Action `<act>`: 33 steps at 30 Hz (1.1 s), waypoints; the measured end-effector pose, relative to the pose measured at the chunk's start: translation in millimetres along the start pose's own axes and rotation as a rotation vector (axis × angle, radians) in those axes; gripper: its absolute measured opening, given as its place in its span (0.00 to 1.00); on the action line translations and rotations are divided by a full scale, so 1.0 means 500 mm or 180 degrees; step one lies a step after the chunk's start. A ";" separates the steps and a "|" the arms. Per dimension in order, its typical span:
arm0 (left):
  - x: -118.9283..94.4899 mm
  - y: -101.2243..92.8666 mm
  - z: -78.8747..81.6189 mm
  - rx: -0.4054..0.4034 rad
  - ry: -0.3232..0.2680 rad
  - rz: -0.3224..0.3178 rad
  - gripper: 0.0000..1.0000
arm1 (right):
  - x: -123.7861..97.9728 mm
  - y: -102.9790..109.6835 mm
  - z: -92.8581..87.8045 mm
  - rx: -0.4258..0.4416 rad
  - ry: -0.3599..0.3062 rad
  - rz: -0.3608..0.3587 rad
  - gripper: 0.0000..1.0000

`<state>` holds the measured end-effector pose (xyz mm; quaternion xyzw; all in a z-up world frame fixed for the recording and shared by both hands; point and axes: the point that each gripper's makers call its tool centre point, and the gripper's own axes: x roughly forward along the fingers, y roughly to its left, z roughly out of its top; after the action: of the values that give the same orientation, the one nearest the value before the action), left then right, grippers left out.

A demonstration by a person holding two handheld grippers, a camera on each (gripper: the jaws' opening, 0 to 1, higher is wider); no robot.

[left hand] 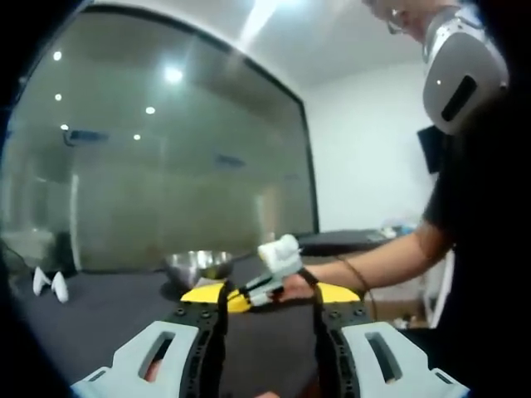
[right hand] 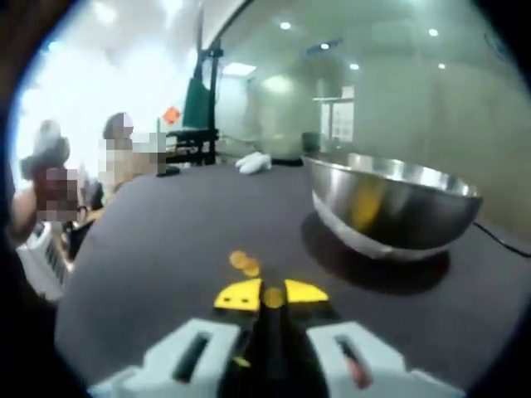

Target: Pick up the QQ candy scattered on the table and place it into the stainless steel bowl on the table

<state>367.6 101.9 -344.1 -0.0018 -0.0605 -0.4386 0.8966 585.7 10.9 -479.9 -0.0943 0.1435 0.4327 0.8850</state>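
Bowl: your steel bowl (right hand: 390, 203) stands upright on the dark tabletop (right hand: 166, 240), right of your right gripper (right hand: 271, 296); its inside is hidden from you.
Candy: one round orange candy (right hand: 273, 297) sits between the yellow tips of your right jaws, clenched on it; two more (right hand: 244, 263) lie touching each other just ahead.
Left gripper (left hand: 270, 319): your jaws stand released, nothing between them.
Around: white objects (right hand: 253, 162) lie far back; nothing blocks the bowl.
Surfaces: bowl shiny, rounded; tabletop matte.

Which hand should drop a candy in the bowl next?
Right. Its tongs pinch an orange candy close by the stainless steel bowl; the left tongs stand open, farther back.
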 end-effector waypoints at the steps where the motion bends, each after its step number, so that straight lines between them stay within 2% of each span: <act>1: 0.000 0.000 0.000 0.0005 0.0003 0.0002 0.43 | 0.000 0.000 0.000 0.0008 0.0000 -0.0003 0.10; 10: 0.002 -0.007 0.001 0.0012 0.0009 -0.0022 0.43 | -0.013 0.002 0.013 0.0042 -0.0021 -0.0049 0.10; 13: 0.002 -0.008 0.004 0.0018 0.0000 -0.0033 0.43 | -0.033 0.009 0.054 -0.0067 -0.0160 -0.0029 0.10; 19: 0.005 -0.007 0.007 0.0024 -0.0025 -0.0024 0.43 | -0.070 -0.015 0.151 -0.0174 -0.0445 -0.0136 0.10; 28: 0.004 -0.019 0.013 0.0056 -0.0037 -0.0047 0.43 | -0.077 -0.079 0.228 -0.0269 -0.0638 -0.0344 0.10; 33: 0.000 -0.024 0.012 0.0067 -0.0021 -0.0048 0.43 | -0.057 -0.110 0.244 -0.0419 -0.0574 -0.0478 0.10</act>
<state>357.6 94.8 -338.8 0.0067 -0.0680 -0.4446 0.8931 633.7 -8.0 -353.0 -0.1234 0.0273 0.3804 0.9161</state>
